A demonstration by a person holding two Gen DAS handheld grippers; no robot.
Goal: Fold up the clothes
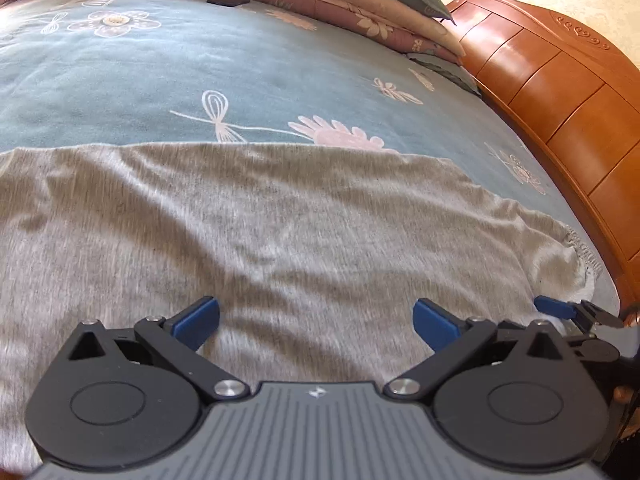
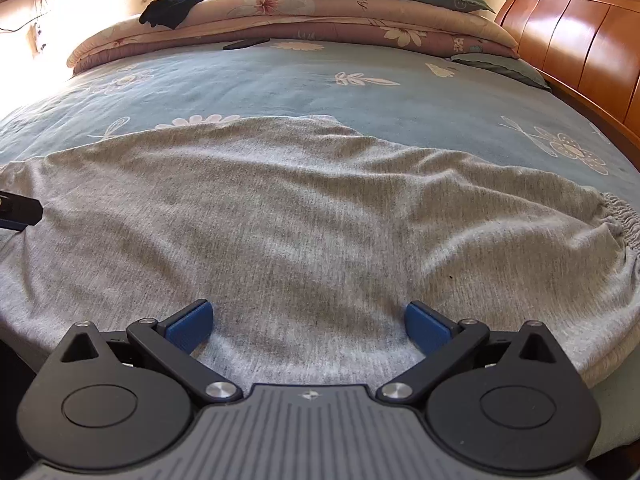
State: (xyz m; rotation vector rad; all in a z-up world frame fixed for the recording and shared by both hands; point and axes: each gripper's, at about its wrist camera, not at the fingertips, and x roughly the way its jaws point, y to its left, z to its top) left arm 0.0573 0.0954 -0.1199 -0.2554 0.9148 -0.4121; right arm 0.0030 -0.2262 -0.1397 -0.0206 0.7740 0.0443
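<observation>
With both tools spread above the wrinkled grey knit garment (image 2: 312, 216), left tool (image 1: 316, 326), right tool (image 2: 308, 326): pinch the lower-frame edge evenly, then lift together.

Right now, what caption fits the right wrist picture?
Open right tool over a grey garment spread on a flowered bed.
</observation>
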